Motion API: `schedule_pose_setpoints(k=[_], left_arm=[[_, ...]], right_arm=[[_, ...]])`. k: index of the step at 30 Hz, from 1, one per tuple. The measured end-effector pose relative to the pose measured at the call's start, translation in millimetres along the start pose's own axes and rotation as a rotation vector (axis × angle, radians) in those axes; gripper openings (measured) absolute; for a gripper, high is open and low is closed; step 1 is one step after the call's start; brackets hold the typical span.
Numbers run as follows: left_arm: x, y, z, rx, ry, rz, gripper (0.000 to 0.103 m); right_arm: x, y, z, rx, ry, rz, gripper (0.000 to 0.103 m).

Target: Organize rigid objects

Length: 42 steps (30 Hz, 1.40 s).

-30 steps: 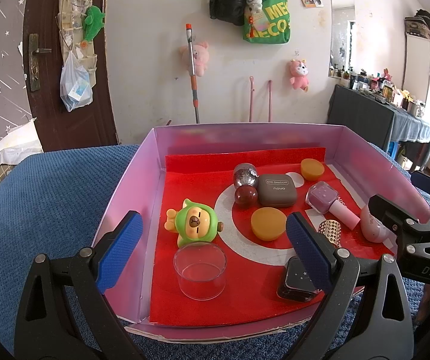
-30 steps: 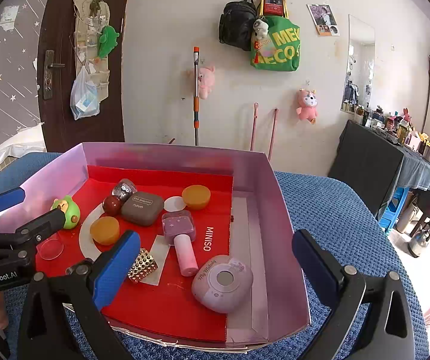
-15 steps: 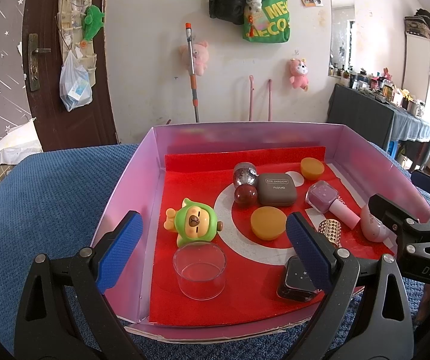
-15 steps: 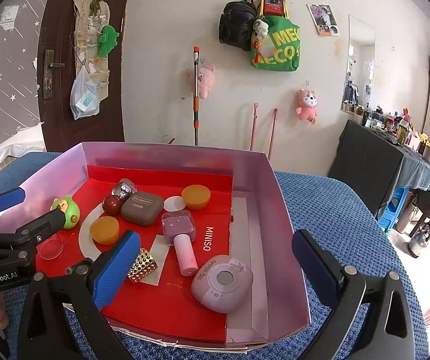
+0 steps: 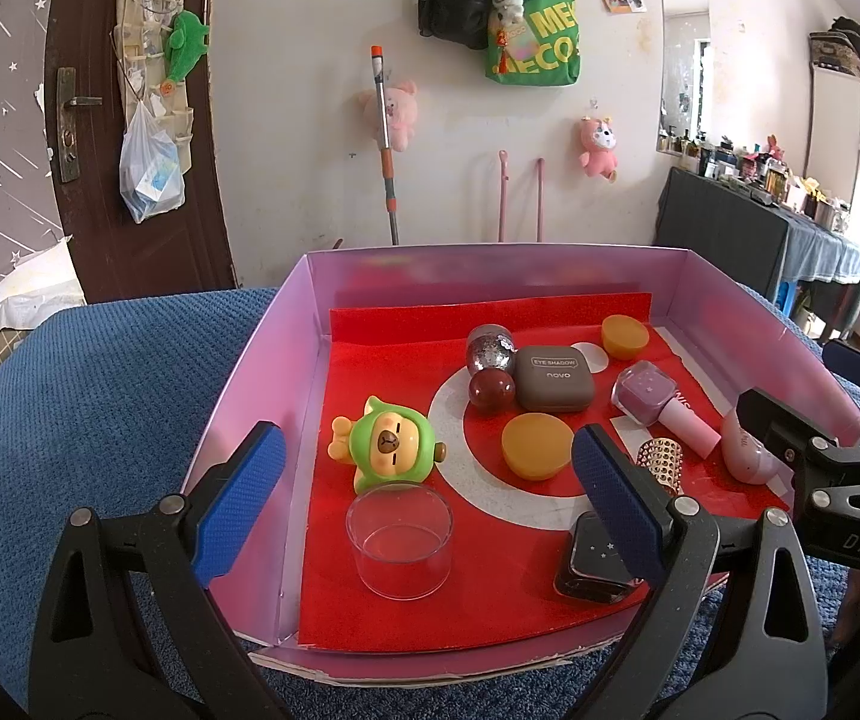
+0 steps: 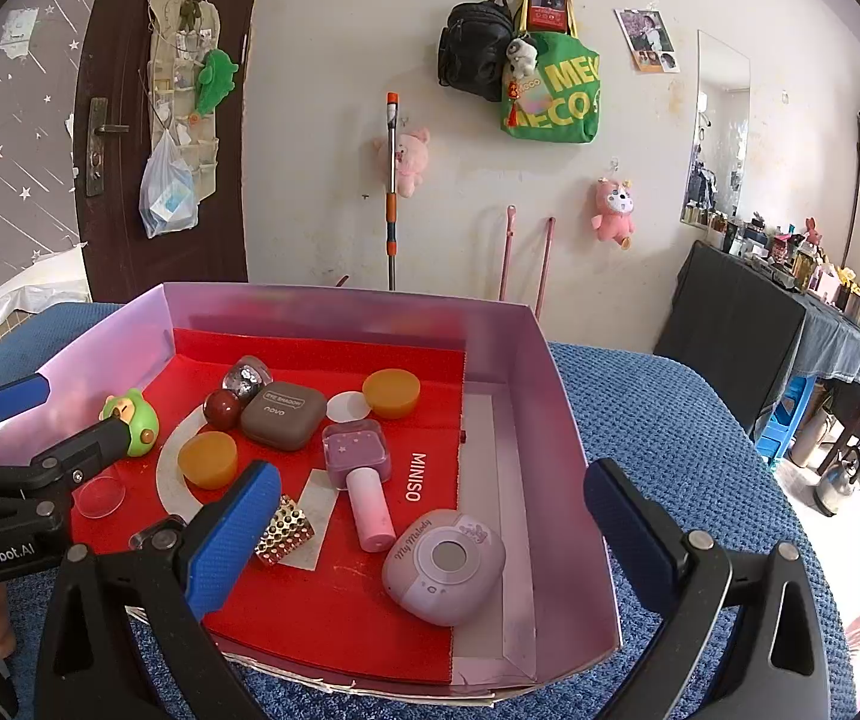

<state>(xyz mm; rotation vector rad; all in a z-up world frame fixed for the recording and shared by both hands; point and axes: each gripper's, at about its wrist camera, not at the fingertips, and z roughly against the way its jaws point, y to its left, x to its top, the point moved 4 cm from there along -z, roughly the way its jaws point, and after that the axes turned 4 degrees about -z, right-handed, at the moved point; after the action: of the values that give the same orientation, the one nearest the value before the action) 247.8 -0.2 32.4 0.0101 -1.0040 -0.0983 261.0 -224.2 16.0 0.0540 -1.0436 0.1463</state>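
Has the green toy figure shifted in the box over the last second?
No. In the left wrist view the green toy figure sits in the same spot, just behind the clear cup and beside the white ring on the red liner.

White wall [image 6: 321, 120], dark door [image 5: 129, 138], possibly mirror [image 6: 721, 138].

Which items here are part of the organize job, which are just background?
Job: green toy, clear cup, eyeshadow case, two orange discs, nail polish, pink camera, all in the pink box.

Background: mop, green bag, plush toys.
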Motion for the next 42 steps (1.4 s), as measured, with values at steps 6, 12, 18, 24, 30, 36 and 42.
schedule_pose_setpoints(k=[6, 12, 18, 24, 30, 36, 42], left_arm=[[0, 0, 0, 0.000, 0.001, 0.000, 0.098], [0, 0, 0, 0.000, 0.000, 0.000, 0.098], [0, 0, 0, 0.000, 0.001, 0.000, 0.098], [0, 0, 3, 0.010, -0.015, -0.002, 0.098], [0, 4, 17, 0.042, -0.044, 0.011, 0.098], [-16, 6, 41, 0.009, 0.008, 0.021, 0.098], [-42, -3, 51, -0.021, 0.138, 0.006, 0.098]], right_arm=[[0, 0, 0, 0.000, 0.000, 0.000, 0.103], [0, 0, 0, 0.000, 0.000, 0.000, 0.103], [0, 0, 0, -0.001, 0.001, 0.001, 0.103], [0, 0, 0, 0.001, 0.000, 0.000, 0.103], [-2, -2, 7, 0.008, -0.014, -0.021, 0.103], [-8, 2, 39, 0.031, -0.012, -0.026, 0.103], [-36, 6, 62, 0.039, 0.087, -0.012, 0.103]])
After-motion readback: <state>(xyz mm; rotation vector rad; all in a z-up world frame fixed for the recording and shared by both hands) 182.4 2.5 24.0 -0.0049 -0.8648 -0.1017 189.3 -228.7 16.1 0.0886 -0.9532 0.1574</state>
